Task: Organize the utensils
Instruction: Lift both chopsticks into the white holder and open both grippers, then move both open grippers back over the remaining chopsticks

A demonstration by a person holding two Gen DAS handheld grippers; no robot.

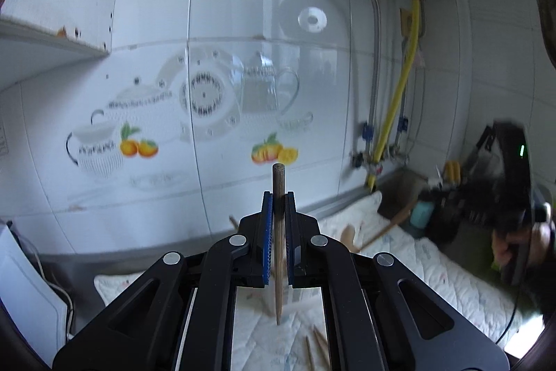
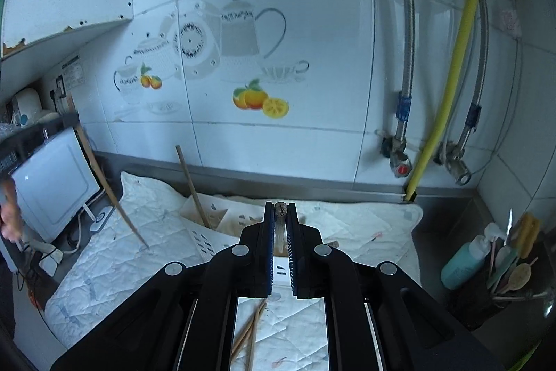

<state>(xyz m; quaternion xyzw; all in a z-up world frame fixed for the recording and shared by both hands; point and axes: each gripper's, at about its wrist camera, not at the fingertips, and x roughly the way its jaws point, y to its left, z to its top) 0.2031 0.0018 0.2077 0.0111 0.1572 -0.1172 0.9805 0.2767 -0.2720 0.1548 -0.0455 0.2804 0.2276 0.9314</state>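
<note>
Left gripper (image 1: 278,197): clamped on a wooden chopstick (image 1: 278,242), upright
Right gripper (image 2: 280,209): clamped on a wooden utensil handle (image 2: 280,225)
Loose chopsticks (image 2: 248,332): near, on quilted mat (image 2: 114,263)

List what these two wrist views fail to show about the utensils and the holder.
- Left wrist view: the right gripper and its utensil are smeared by motion blur.
- Right wrist view: the white holder is half hidden behind the jaws; its contents are unclear.
- Right wrist view: the loose chopsticks are cut off by the gripper frame.
- Right wrist view: the held utensil shows only its end.
</note>
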